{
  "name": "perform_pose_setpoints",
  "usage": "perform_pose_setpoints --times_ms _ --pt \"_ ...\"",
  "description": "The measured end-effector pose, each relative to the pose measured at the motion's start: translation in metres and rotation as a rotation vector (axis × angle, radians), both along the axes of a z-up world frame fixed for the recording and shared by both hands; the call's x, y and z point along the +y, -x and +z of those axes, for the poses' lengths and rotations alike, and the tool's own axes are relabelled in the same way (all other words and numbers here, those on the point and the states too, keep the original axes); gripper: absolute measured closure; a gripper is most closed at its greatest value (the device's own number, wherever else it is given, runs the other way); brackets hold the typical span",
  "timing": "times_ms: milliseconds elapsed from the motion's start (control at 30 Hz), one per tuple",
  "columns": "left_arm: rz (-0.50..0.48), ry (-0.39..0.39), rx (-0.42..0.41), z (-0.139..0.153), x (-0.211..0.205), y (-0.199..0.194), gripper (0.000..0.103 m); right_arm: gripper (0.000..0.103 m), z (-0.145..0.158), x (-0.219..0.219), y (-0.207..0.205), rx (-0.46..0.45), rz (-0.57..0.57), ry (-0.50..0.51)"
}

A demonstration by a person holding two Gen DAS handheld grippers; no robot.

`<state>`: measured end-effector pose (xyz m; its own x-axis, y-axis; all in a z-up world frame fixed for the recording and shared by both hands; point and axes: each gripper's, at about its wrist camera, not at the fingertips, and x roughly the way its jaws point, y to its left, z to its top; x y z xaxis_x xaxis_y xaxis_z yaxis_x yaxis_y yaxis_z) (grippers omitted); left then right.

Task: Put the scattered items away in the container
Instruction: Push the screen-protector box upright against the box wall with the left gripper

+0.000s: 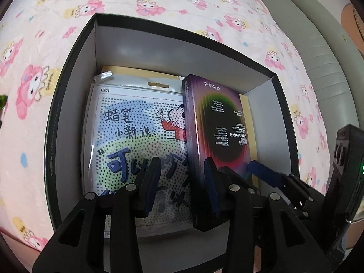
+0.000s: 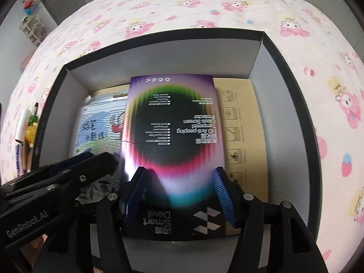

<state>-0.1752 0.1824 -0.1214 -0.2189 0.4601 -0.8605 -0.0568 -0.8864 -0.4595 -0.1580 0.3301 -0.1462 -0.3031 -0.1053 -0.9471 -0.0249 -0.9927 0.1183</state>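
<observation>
Box (image 2: 284, 72) fills the centre of both views on the pink blanket (image 2: 204, 4). Inside, at centre, the screen protector pack (image 2: 173, 122) – stiff, light, slick, best gripped by its side edges – is clamped by the right gripper (image 2: 179, 193). Left gripper (image 1: 182, 182) gapes, holding nothing.

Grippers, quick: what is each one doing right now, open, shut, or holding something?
Left gripper: open, holding nothing, over the cartoon sticker pack in the box.
Right gripper: shut on the screen protector box.
</observation>
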Motion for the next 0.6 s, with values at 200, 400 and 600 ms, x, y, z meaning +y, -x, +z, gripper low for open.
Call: perform_pose_setpoints --times_ms 200,400,600 --pt "0.020 -0.071 -0.027 -0.005 -0.001 0.002 0.064 0.045 0.000 -0.010 -0.003 0.002 0.058 -0.011" --pt "-0.025 -0.088 -0.064 -0.012 0.016 0.008 0.064 0.040 0.000 -0.020 -0.005 0.004 0.115 -0.022" --pt "-0.076 -0.105 -0.083 -0.017 0.049 0.014 0.064 0.040 -0.003 0.007 -0.007 -0.012 0.007 -0.002"
